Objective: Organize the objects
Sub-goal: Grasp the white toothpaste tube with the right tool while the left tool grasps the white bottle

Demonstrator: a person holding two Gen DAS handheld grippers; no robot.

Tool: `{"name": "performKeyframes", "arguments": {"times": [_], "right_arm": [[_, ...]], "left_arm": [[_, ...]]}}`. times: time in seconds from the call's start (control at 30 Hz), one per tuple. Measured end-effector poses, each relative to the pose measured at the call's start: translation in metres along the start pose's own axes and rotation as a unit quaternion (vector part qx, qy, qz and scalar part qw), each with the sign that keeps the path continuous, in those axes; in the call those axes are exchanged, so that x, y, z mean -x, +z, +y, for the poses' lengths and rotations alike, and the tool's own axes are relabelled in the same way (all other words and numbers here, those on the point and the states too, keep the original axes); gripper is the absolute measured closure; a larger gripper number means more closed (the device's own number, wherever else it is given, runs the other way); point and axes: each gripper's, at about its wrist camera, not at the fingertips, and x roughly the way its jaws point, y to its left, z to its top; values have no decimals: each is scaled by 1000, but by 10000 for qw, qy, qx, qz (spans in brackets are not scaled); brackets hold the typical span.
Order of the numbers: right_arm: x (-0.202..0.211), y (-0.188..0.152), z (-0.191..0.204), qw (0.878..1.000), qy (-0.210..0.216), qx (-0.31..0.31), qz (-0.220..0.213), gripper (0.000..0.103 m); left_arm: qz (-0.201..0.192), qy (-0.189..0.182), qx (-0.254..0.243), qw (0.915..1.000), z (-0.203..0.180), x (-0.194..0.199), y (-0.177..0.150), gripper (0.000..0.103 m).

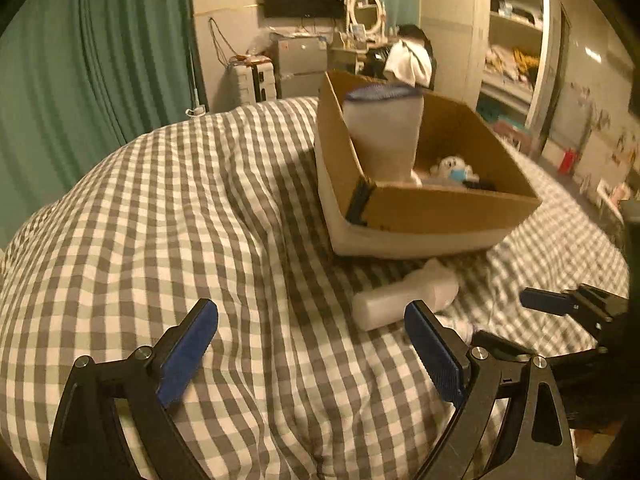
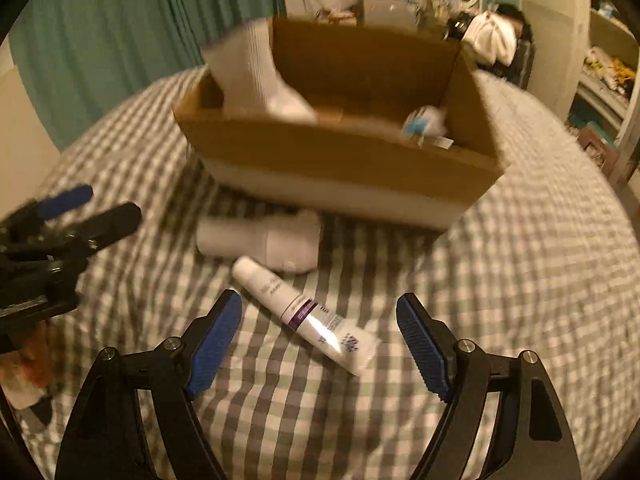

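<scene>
A cardboard box point(image 1: 424, 208) point(image 2: 344, 148) stands on the checked bed cover. A white sock with a blue cuff point(image 1: 386, 132) point(image 2: 256, 72) hangs over its near-left part, and a small plush toy point(image 1: 454, 170) point(image 2: 426, 122) lies inside. A white bottle point(image 1: 404, 300) point(image 2: 260, 242) lies on the cover in front of the box. A white tube with a purple band point(image 2: 306, 314) lies nearer, between my right gripper's open fingers. My right gripper point(image 2: 320, 344) is open and empty, also showing in the left wrist view point(image 1: 560, 304). My left gripper point(image 1: 312, 352) is open and empty over bare cover.
The checked cover point(image 1: 200, 220) bulges in soft folds to the left. Green curtains point(image 1: 100, 60) hang behind the bed. A desk, a seated person point(image 1: 412, 56) and open shelves point(image 1: 512, 52) stand beyond the bed's far edge.
</scene>
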Motion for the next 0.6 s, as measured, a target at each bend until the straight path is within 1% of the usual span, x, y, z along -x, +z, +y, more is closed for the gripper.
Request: {"name": "performKeyframes", "arguments": {"times": [0.07,0.13,0.17,0.23,0.3,0.33,0.4,0.43,0.5,0.6], "right_arm": [[-19,-3,3,9999,51,80,116,24],[-37,-3,7,9994,199,145,259,30],[-45,-4,11,9990,251,192,315,39],[-57,-3,20,9982,311,347,383,43],[-63,-2,25,9972,268,538,436,53],[-64,-3,27,9964,211,650,494,55],[-56,-5,28,9949,124,823,573,67],[-46,-7,29,9933,74,992,582,70],[-24,-14,26,9903,-92,1286,523,80],[9,-21,10,9881,-262,1469,387,81]], "left_arm": [[124,14,17,9999,1,-5,-1,6],[224,-6,83,9997,4,-11,0,6],[271,3,145,9995,6,-14,0,6],[379,39,298,9988,12,-19,0,6],[437,77,380,9983,16,-21,0,6],[451,90,385,9982,16,-22,0,6],[467,99,333,9983,14,-22,0,6],[474,113,277,9984,11,-23,0,6],[488,103,174,9986,7,-23,-1,6],[475,17,-17,9989,-5,-23,-2,6]]}}
